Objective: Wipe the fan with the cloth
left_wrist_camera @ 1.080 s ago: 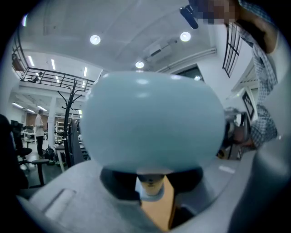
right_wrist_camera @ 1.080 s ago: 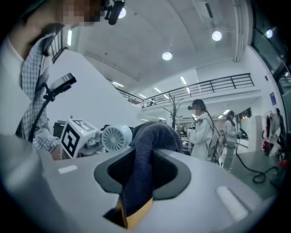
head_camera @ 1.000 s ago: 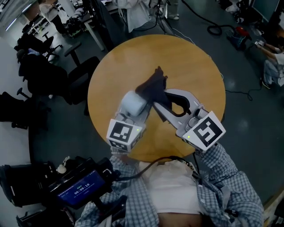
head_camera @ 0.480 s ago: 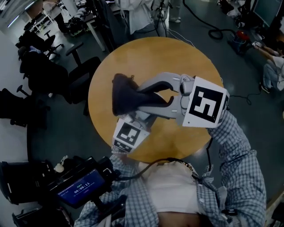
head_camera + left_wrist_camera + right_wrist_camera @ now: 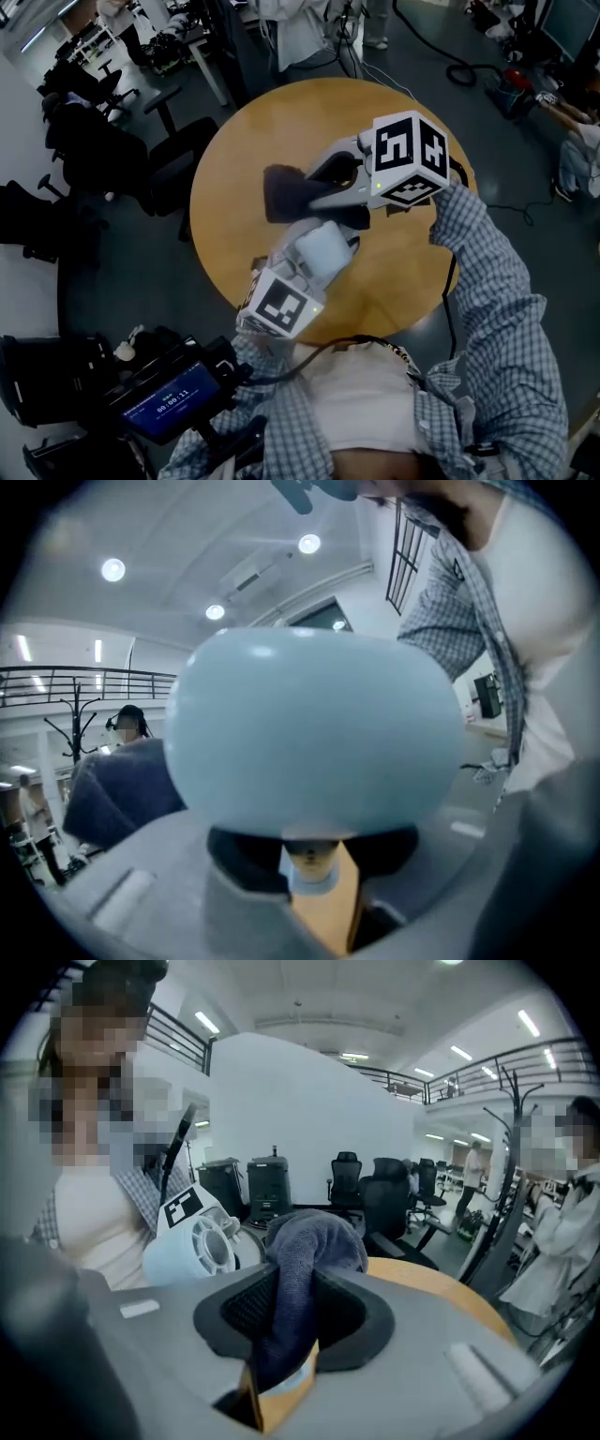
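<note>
A small pale blue fan [image 5: 323,248] is held over the round wooden table [image 5: 403,272] with my left gripper [image 5: 307,262] shut on it. Its smooth rounded body [image 5: 309,728] fills the left gripper view above the left gripper [image 5: 309,860]. My right gripper [image 5: 314,202] reaches in from the right and is shut on a dark grey-blue cloth [image 5: 284,194], which hangs just beyond the fan. In the right gripper view the cloth [image 5: 314,1241] bunches up out of the right gripper [image 5: 291,1326], and the fan's grille [image 5: 211,1241] shows close by at the left.
Black office chairs [image 5: 103,159] stand on the floor left of the table. Cables [image 5: 459,66] lie on the floor at the upper right. A dark device with a lit screen [image 5: 169,398] sits at the lower left by my body.
The right gripper has swung up and to the far right side, carrying the cloth from the table's left to just above the fan. The left gripper has rolled and shifted right with the fan.
</note>
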`<state>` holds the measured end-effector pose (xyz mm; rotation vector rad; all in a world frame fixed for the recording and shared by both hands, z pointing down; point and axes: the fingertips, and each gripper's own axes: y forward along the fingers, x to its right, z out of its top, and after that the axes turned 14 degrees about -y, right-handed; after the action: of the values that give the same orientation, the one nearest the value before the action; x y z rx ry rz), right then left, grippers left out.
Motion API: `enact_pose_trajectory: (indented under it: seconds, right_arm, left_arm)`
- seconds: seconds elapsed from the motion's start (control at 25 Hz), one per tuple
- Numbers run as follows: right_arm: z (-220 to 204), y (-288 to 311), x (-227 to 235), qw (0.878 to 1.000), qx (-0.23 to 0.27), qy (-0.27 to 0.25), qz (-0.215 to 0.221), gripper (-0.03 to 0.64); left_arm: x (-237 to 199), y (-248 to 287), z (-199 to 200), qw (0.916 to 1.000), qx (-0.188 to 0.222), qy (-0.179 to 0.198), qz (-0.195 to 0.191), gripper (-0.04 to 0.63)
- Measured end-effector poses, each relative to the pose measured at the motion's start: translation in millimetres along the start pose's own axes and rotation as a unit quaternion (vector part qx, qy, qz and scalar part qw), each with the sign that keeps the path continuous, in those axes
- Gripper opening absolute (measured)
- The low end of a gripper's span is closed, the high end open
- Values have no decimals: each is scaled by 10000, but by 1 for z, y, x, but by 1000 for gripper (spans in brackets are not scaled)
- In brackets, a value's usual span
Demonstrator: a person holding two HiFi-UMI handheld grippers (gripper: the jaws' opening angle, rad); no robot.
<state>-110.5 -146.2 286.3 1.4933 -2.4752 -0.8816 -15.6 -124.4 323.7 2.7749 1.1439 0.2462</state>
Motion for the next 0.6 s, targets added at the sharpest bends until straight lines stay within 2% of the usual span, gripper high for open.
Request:
enact_pose_trajectory:
  seconds: [0.08, 0.24, 0.36, 0.48, 0.6]
  right_arm:
    - [-10, 6, 3, 9995, -118, 169, 221, 104]
    - [-43, 27, 0, 9947, -785, 312, 590, 106]
    - [-62, 40, -8, 9914, -914, 507, 787, 106]
    - [-71, 37, 0, 9923, -768, 781, 570, 106]
    - [-87, 26, 16, 9919, -709, 1055, -6, 107]
  left_arm:
    - [5, -1, -2, 10000, 16, 37, -65, 140]
    - [13, -4, 12, 9995, 256, 8, -205, 140]
    - [13, -5, 17, 9992, 313, 12, -247, 140]
    - [13, -5, 14, 9994, 248, 25, -221, 141]
    - [10, -9, 15, 9996, 247, 22, -164, 140]
